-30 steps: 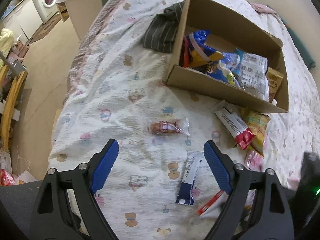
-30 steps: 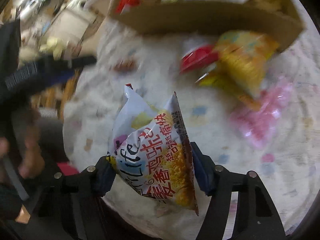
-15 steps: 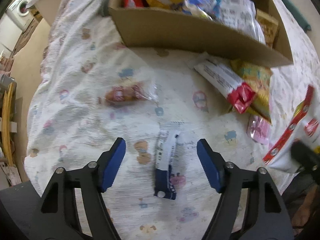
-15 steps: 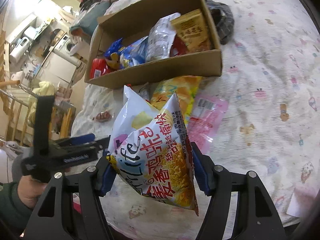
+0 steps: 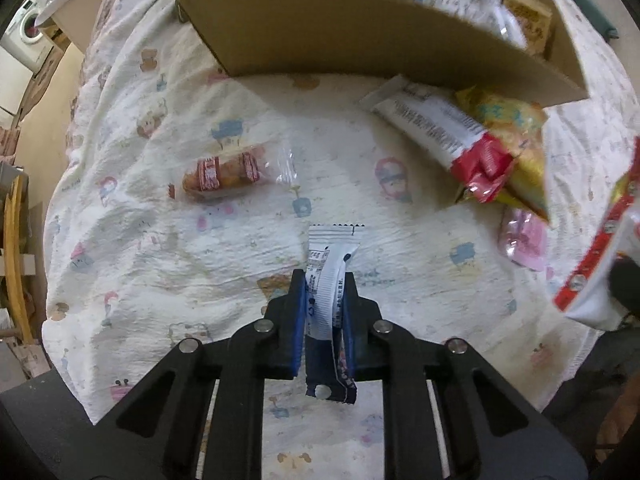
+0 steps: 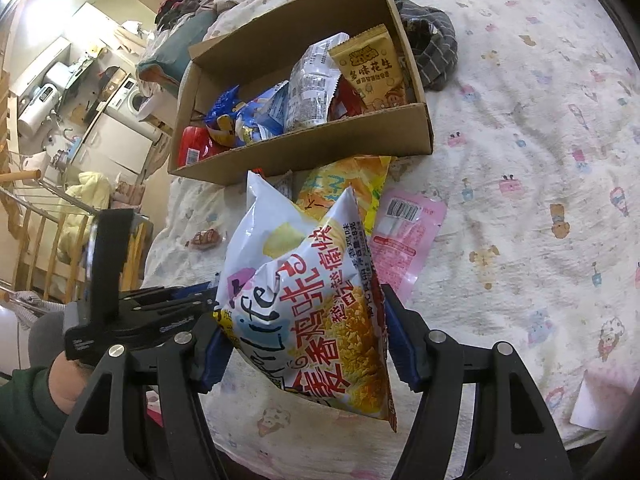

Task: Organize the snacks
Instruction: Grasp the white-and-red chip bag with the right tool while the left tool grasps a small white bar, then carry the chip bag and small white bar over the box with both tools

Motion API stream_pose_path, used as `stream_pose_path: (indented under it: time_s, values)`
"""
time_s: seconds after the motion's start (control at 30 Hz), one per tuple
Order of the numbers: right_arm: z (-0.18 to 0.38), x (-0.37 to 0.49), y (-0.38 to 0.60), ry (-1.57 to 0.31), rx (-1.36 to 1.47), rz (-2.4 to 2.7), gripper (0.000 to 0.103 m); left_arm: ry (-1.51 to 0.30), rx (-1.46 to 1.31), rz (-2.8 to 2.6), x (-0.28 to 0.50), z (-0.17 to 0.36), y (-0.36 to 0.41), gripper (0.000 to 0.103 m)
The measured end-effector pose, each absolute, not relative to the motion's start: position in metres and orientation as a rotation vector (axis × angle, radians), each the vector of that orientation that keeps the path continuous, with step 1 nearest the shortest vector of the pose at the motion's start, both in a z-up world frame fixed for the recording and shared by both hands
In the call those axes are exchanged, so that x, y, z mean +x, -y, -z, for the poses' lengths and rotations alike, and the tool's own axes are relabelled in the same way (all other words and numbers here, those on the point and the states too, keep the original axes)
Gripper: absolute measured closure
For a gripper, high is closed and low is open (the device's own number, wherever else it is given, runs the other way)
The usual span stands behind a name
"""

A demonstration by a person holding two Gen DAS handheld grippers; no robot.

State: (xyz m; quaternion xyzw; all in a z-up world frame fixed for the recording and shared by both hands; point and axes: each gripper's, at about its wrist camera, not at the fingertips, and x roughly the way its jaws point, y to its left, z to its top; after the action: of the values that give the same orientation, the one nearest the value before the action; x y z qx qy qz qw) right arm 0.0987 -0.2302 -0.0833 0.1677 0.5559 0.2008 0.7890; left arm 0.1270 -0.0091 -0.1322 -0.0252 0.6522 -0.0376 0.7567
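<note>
My left gripper (image 5: pixel 325 280) points down at the bed and is shut on a slim white-and-navy snack packet (image 5: pixel 329 264), which lies on the patterned sheet and is pinched between the blue pads. My right gripper (image 6: pixel 306 320) is shut on a puffy white, red and yellow chip bag (image 6: pixel 304 304) held above the bed. A cardboard box (image 6: pixel 304 148) holding several snack bags stands beyond both grippers; its near wall (image 5: pixel 360 40) fills the top of the left wrist view. The left gripper's body (image 6: pixel 120 312) and the hand holding it show at the left of the right wrist view.
Loose on the sheet: a small sausage-like snack in clear wrap (image 5: pixel 224 176), a white-and-red packet (image 5: pixel 440 136) over a yellow bag (image 5: pixel 516 136), and a pink packet (image 6: pixel 404 232). A grey checked cloth (image 6: pixel 432 52) lies behind the box. The bed's edge drops off at the left.
My left gripper came down over the white-and-navy packet and its jaws closed on it. My right gripper lifted with the chip bag, bringing the box into clear view.
</note>
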Motion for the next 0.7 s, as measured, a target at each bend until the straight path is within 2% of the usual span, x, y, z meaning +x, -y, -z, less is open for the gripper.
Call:
stream_pose_path:
  time_s: [0.37,0.7]
  values:
    - [0.070,0.095,0.234,-1.156,0.380,-0.431,0.035,-1.260,-0.127,0.070,0.119,0.075,-0.012,0.090]
    - [0.004,0.108,0.241,-0.986,0.408,-0.426,0.035,-1.130,-0.165,0.098,0.134,0.008,-0.018,0.090]
